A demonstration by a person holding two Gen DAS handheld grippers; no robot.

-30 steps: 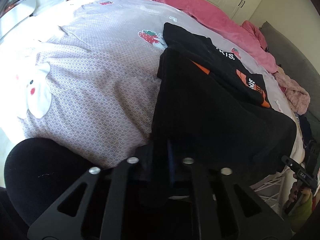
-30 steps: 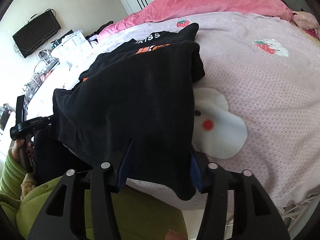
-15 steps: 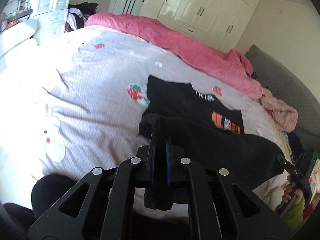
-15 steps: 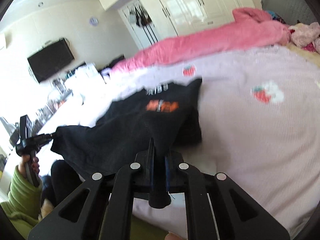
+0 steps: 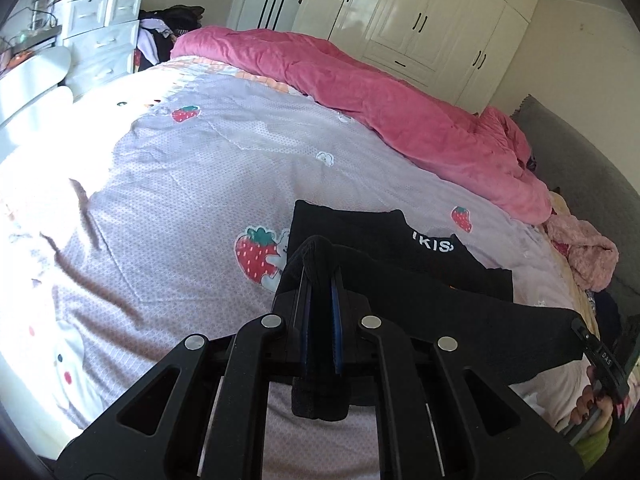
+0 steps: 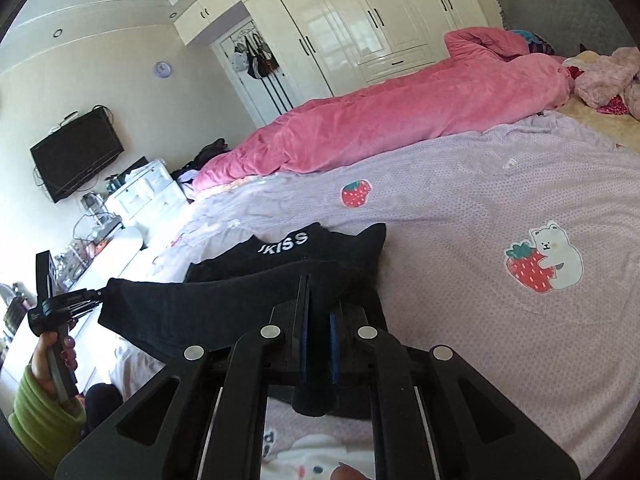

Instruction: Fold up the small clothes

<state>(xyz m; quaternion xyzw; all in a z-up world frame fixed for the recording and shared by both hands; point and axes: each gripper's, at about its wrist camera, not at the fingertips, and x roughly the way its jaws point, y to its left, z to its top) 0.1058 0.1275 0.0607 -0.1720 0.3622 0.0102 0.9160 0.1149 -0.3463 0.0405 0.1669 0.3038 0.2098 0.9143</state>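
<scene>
Broadly, the bed (image 5: 168, 200) offers wide open lilac sheet to the left of the black garment (image 5: 400, 276) in the left wrist view and to its right in the right wrist view, running out to the pink duvet (image 5: 380, 104) heaped along the far edge. The garment lies near the bed's near edge, its printed part flat on the sheet beside a strawberry patch (image 5: 256, 254), its lower half lifted clear and stretched between the two tools.

Compared with a second ago, when the black cloth filled both views close to the lenses, both cameras now sit higher and look further across the room, so the wardrobe (image 6: 360, 28) and wall television (image 6: 76, 156) show, and the raised hem has travelled up toward the white lettering.

The left gripper (image 5: 320, 284) has its jaws clamped together on a bunched corner of the garment, a tuft of cloth sticking out behind the blue pads. The right gripper (image 6: 318, 312) is likewise pinched tight on the opposite corner, fabric pressed flat between its pads. Each tool points roughly level across the bed toward the duvet. In the right wrist view the left hand (image 6: 56, 354), in a green sleeve, grips its handle upright at the bed's left edge; in the left wrist view the right hand (image 5: 592, 408) shows low at the right edge, fingers wrapped round its handle
</scene>
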